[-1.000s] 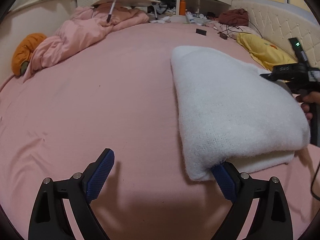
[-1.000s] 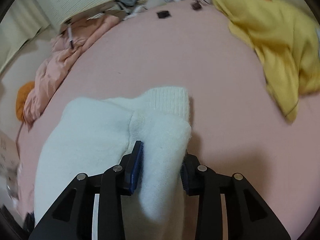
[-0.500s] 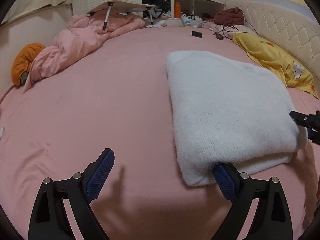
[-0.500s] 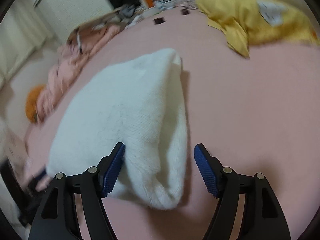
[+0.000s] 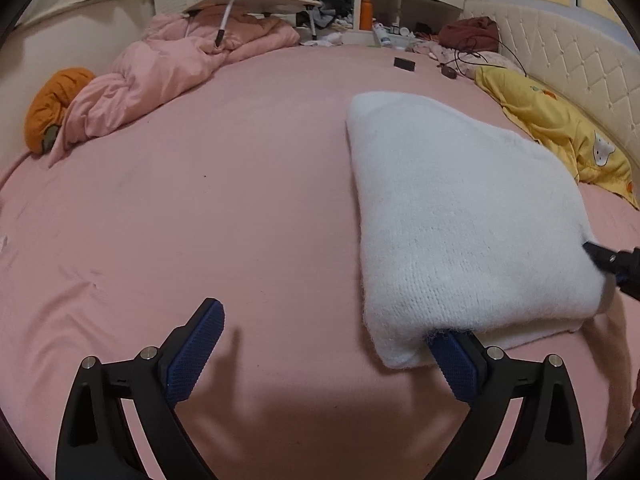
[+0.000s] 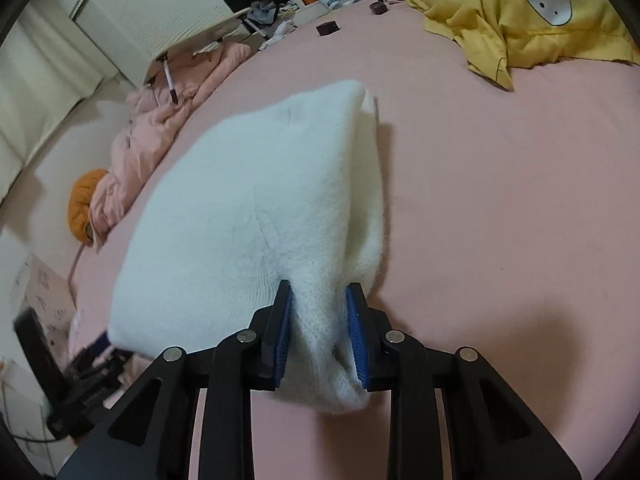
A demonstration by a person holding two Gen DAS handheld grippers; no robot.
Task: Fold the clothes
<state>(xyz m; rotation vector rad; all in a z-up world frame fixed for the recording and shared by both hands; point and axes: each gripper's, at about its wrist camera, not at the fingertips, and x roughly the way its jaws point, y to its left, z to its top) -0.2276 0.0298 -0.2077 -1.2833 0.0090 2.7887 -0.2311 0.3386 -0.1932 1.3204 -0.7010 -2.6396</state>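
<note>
Right gripper (image 6: 318, 320) is clamped on the near corner of the white sweater (image 6: 256, 216), both blue pads pressed into the bunched knit. Left gripper (image 5: 324, 344) stands wide apart at the jaws, holding nothing; its right pad (image 5: 454, 364) is tucked under the sweater's near left corner. Sweater lies folded on the pink bedsheet (image 5: 200, 208), right of centre in the left wrist view. Yellow bedding (image 6: 520, 12) sits well apart, beside the headboard (image 5: 560, 64). Pink duvet (image 5: 168, 76) lies bunched at the far left.
</note>
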